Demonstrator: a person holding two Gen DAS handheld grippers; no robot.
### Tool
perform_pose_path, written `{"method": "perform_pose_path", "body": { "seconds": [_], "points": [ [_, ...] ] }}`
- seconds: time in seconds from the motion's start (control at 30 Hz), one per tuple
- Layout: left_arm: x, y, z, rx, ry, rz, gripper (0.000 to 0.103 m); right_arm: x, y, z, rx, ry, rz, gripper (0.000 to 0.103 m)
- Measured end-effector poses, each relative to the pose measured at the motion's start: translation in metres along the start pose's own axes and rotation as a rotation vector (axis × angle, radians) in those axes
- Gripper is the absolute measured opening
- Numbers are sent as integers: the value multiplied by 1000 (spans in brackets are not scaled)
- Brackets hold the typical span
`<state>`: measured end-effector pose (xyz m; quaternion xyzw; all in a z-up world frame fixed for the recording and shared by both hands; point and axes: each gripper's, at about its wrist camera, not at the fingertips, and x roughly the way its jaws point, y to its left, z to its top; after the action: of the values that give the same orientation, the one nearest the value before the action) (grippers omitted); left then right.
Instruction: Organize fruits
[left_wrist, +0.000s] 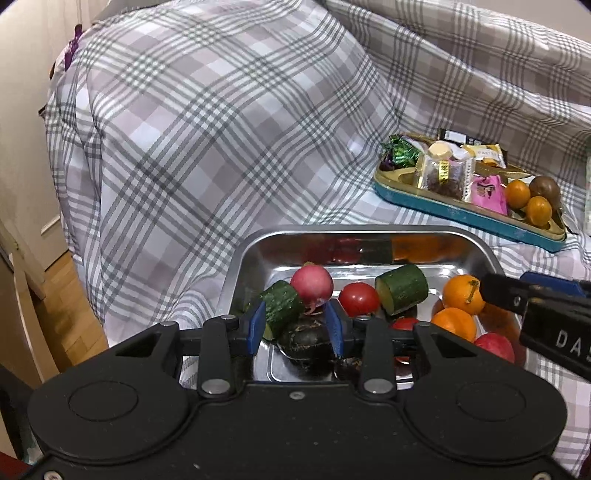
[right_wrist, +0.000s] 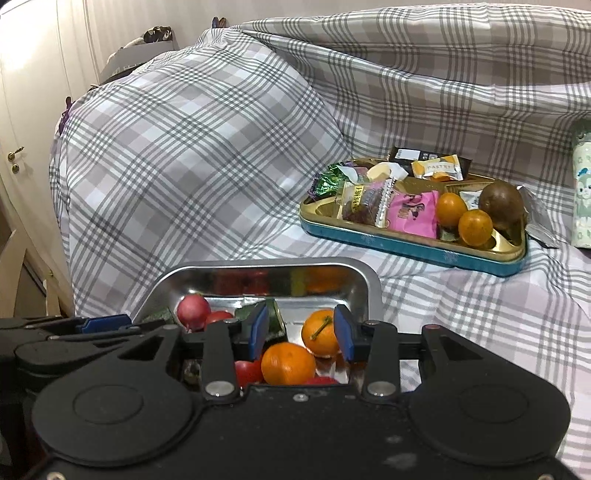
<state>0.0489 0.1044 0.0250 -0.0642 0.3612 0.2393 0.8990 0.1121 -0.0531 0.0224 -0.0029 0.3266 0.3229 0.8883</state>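
A steel tray (left_wrist: 236, 280) sits on a grey plaid cloth (left_wrist: 207, 147) draped over bulky shapes behind it, and it holds the produce: a pink radish (left_wrist: 312, 282), two cucumber chunks (left_wrist: 402, 288), a red tomato (left_wrist: 358, 298), a dark rounded vegetable (left_wrist: 306, 338), two oranges (left_wrist: 461, 293) and a reddish fruit (left_wrist: 495, 345) at the near right corner. Farther right on the cloth lies a teal-sided, gold-lined tray (right_wrist: 406, 245) crowded with wrapped sweets, two small oranges (right_wrist: 474, 227) and a brown kiwi-like fruit (right_wrist: 502, 203); one yellow wrapper (right_wrist: 437, 169) reads "PASTRY". A pale printed cup (right_wrist: 581, 192) stands at the right edge. The left gripper (left_wrist: 297, 326) points down over the steel tray's near left part, its blue pads (left_wrist: 256, 325) spread on either side of the dark vegetable and one cucumber chunk, with gaps visible beside them. The right gripper (right_wrist: 301, 338) angles down over the right part, jaws apart around the two oranges without pressing on them; its black body in the left view shows the letters "DA".
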Motion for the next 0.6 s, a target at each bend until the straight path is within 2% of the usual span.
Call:
{"method": "perform_pose_path", "body": {
  "seconds": [0.13, 0.6],
  "points": [
    [-3, -1, -2, 11, -14, -5, 45, -6, 0, -5, -16, -6, -13, 42],
    [0, -4, -13, 16, 13, -28, 45, -12, 4, -10, -24, 0, -15, 42]
  ]
}}
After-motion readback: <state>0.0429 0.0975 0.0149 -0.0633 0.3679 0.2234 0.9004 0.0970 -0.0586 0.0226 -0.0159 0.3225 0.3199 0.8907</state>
